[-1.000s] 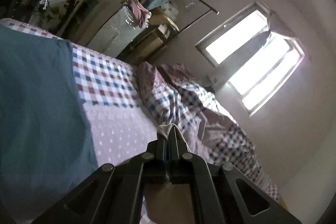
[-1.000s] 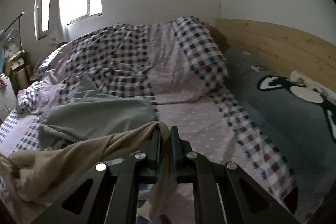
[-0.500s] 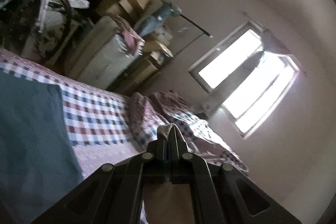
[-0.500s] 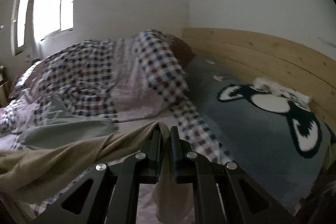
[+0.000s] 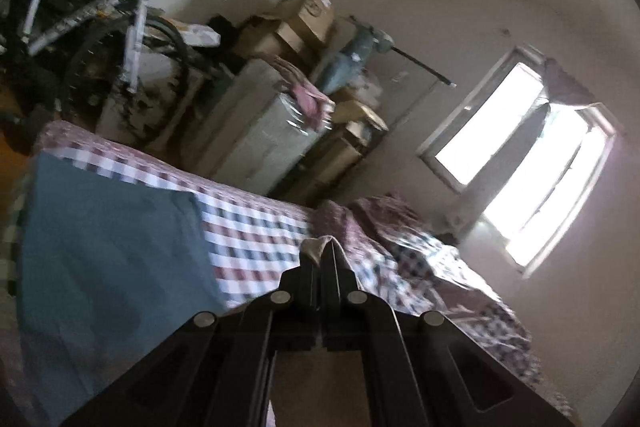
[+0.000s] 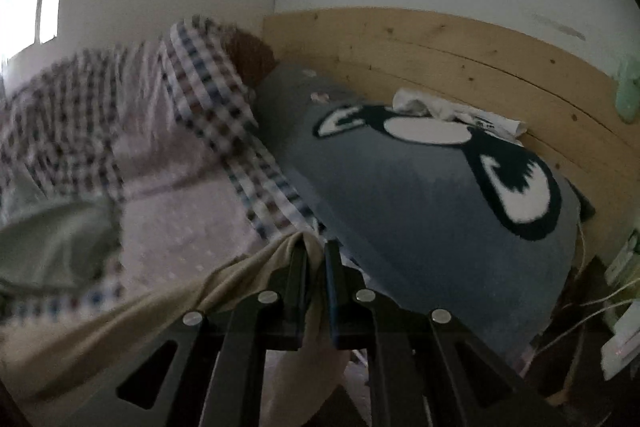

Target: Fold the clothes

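Left wrist view: my left hand-held gripper point(image 5: 322, 259) has its fingers pressed together on a fold of the beige garment point(image 5: 310, 249), which pokes out just past the tips and hangs down below the frame. Beyond the tips lies the bed point(image 5: 256, 227) with its checked sheet. To the left of the gripper, a blue blanket point(image 5: 112, 251) is spread flat. Ahead and to the right, a rumpled checked quilt point(image 5: 420, 247) is heaped below the bright window point(image 5: 520, 167). Far ahead to the left, a white bicycle point(image 5: 100, 7) stands beside stacked cardboard boxes point(image 5: 296, 27).

Right wrist view: my right hand-held gripper point(image 6: 316, 259) is clamped on another part of the beige garment point(image 6: 160, 307); the cloth runs from the tips off to the left and also hangs below. Ahead and right, a grey blanket with a dark-and-white figure point(image 6: 420, 187) lies against the wooden headboard point(image 6: 440, 55). Ahead and left is the checked quilt point(image 6: 120, 115), blurred. A pale green cloth point(image 6: 52, 239) lies far left.
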A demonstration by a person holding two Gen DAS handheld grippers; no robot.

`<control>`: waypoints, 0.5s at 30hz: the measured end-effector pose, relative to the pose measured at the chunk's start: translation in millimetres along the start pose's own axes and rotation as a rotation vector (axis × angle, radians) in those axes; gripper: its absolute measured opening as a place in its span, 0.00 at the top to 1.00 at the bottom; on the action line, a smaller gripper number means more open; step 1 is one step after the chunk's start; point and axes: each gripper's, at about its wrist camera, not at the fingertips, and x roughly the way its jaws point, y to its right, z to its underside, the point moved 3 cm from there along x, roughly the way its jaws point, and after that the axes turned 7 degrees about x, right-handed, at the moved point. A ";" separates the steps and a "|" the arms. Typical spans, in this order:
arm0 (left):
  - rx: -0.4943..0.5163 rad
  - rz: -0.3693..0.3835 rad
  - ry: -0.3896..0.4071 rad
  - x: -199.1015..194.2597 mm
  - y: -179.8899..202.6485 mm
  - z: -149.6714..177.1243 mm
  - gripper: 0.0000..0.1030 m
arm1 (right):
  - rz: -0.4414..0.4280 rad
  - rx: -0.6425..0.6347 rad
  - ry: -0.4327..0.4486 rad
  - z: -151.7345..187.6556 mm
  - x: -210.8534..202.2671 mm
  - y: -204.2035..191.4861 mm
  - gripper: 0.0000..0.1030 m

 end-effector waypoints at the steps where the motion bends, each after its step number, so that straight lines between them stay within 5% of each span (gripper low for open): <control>1: 0.017 -0.015 -0.021 5.3 -1.0 5.8 1.00 | 0.004 -0.019 -0.034 5.4 9.0 -2.5 0.93; 6: 0.103 -0.087 -0.125 31.5 -6.4 34.7 1.00 | 0.003 -0.134 -0.160 39.4 34.6 -22.6 0.89; 12: 0.208 -0.080 -0.226 45.9 3.6 73.8 0.99 | 0.003 -0.195 -0.182 62.0 10.9 -29.8 0.66; 13: 0.210 -0.076 -0.230 44.3 3.4 75.8 0.95 | -0.006 -0.196 -0.170 63.8 0.6 -29.3 0.64; 15: 0.195 -0.054 -0.235 37.0 1.4 80.7 0.68 | -0.065 -0.182 -0.135 68.5 -26.2 -34.3 0.63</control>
